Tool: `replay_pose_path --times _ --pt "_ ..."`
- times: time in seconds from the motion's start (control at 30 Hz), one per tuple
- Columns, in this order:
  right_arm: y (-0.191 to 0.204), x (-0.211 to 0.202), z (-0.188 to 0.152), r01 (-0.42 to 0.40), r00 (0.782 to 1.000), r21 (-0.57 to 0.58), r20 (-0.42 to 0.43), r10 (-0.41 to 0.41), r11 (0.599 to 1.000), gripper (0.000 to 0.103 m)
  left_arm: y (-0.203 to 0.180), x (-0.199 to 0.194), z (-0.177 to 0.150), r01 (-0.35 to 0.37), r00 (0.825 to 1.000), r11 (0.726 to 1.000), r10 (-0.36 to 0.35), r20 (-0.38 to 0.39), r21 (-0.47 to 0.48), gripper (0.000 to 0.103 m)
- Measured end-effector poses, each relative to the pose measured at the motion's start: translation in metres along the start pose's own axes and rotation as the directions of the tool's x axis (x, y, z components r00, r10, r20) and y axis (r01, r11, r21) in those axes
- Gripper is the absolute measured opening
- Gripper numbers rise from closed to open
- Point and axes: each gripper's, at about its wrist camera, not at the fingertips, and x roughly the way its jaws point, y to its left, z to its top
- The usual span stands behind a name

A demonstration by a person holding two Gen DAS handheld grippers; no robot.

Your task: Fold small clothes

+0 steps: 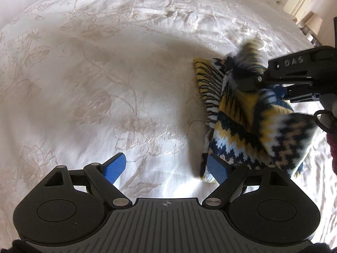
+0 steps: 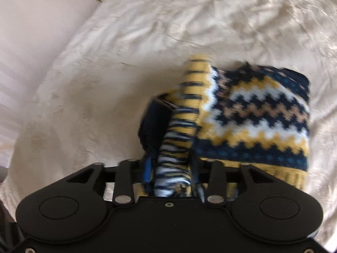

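Figure. A small knitted sweater [image 1: 248,126], patterned in navy, yellow, white and tan zigzag bands, lies partly bunched on a pale floral bedspread [image 1: 105,84]; the right wrist view shows its body [image 2: 259,113] flat on the cover with a striped sleeve [image 2: 181,139] raised off it. The left gripper [image 1: 166,168] is spread wide and empty, its blue pads [image 1: 114,167] over bare bedspread, the right-hand pad just beside the sweater's lower hem. The right gripper [image 2: 172,168] has the striped sleeve running between its fingers; blur hides whether the pads press the knit or stand loose about it, so the grip cannot be told. In the left wrist view the same gripper [image 1: 259,80] reaches in from the right over the upper part of the sweater.

Handling, as judged: the knit is light, soft and limp, and will sag and stretch rather than hold a crease. It is not fragile and not slippery; the fuzzy yarn may drag on the cover. The best holds are the ribbed cuff, the hem and the shoulder seam, pinched through a doubled edge, not the loose middle.
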Motion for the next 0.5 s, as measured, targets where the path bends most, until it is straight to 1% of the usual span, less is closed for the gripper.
replay_pose_path --times 0.03,0.07,0.13,0.2,0.27,0.33,0.5 --pt "0.003 -0.003 0.001 -0.042 0.999 -0.009 0.009 0.042 0.999 0.052 0.0 -0.002 0.001 0.003 1.0 1.0 -0.003 0.005 0.001 0.084" --pt "0.007 -0.004 0.004 -0.063 0.998 -0.014 0.017 0.063 0.998 0.052 0.0 -0.002 0.003 0.006 1.0 1.0 -0.006 0.009 0.004 0.084" --pt "0.009 -0.015 0.006 -0.094 0.994 -0.02 0.056 0.095 0.995 0.052 -0.002 -0.004 0.008 0.011 1.0 1.0 -0.012 0.02 0.014 0.085" --pt "0.004 -0.028 0.005 -0.111 0.989 -0.005 0.097 0.111 0.994 0.052 -0.004 -0.007 0.016 0.023 0.999 0.999 -0.024 0.038 0.027 0.085" --pt "-0.007 -0.04 0.004 -0.094 0.987 0.017 0.13 0.091 0.995 0.052 -0.009 -0.009 0.027 0.042 0.998 0.998 -0.044 0.051 0.048 0.085" --pt "-0.016 -0.051 0.0 -0.05 0.988 0.021 0.147 0.047 0.999 0.052 -0.019 -0.008 0.04 0.063 0.996 0.995 -0.068 0.062 0.084 0.085" --pt "-0.036 -0.063 -0.028 0.047 0.991 -0.012 0.123 -0.046 0.999 0.051 -0.053 0.0 0.078 0.102 0.988 0.976 -0.122 0.098 0.19 0.085"
